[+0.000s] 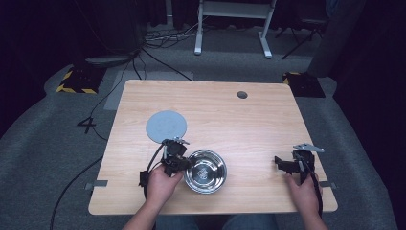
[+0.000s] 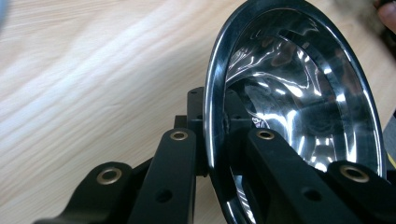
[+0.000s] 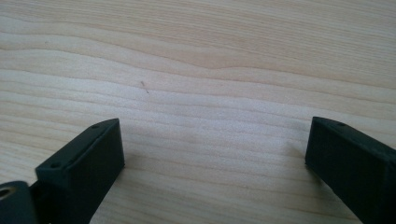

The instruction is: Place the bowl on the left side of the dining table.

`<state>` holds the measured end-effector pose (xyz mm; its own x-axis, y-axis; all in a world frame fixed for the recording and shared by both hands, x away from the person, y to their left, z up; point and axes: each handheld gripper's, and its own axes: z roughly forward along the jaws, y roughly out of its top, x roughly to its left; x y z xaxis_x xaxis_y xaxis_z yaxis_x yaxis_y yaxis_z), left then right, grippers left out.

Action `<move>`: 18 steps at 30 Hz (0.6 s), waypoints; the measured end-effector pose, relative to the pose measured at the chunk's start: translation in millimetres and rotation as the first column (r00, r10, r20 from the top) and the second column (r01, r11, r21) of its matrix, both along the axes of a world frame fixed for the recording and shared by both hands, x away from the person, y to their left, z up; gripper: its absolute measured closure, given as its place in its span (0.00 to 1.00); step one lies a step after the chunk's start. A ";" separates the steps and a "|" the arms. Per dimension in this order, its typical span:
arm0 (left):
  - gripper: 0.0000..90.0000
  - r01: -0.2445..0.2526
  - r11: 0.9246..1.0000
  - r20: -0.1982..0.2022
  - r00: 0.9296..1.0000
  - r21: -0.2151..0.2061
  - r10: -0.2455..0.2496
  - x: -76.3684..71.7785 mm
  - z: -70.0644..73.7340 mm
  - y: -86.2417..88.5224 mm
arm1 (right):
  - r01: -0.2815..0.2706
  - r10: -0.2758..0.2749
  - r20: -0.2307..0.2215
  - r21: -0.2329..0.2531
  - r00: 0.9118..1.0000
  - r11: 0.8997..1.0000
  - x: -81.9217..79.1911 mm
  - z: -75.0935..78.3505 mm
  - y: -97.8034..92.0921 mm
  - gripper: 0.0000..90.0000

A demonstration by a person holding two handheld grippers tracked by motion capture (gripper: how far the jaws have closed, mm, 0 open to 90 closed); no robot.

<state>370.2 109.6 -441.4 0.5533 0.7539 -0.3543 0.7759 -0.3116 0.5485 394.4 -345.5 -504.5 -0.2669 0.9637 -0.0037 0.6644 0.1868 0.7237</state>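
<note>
The steel bowl (image 1: 206,171) sits on the table (image 1: 239,124) close to the near edge, a little left of its middle. The left tongs (image 1: 184,162) pinch its left rim, one jaw inside the bowl and the other outside; the left gripper view shows the rim (image 2: 212,112) clamped between them. The right tongs (image 1: 279,162) rest near the right edge by the near right corner, spread wide over bare wood. A grey disc (image 1: 166,126) lies farther back, apart from the bowl.
</note>
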 end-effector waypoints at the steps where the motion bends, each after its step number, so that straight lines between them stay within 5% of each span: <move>1: 0.94 -0.013 1.000 0.004 1.000 0.007 0.013 0.0 1.4 6.3 | 0.000 0.000 0.000 0.000 1.000 1.000 0.0 0.0 0.0 0.05; 10: 0.95 -0.107 0.994 0.036 0.994 0.029 0.106 1.0 14.8 41.4 | 0.000 0.000 0.000 0.000 1.000 1.000 0.0 0.0 0.0 0.05; 18: 0.95 -0.181 0.982 0.064 0.982 0.046 0.178 11.2 22.6 54.9 | 0.000 0.000 0.000 0.000 1.000 1.000 0.0 0.0 0.0 0.05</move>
<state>381.4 164.6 -418.9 0.4266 0.8590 -0.2832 0.7881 -0.1994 0.5823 394.4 -345.5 -504.5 -0.2671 0.9637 -0.0040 0.6642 0.1871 0.7237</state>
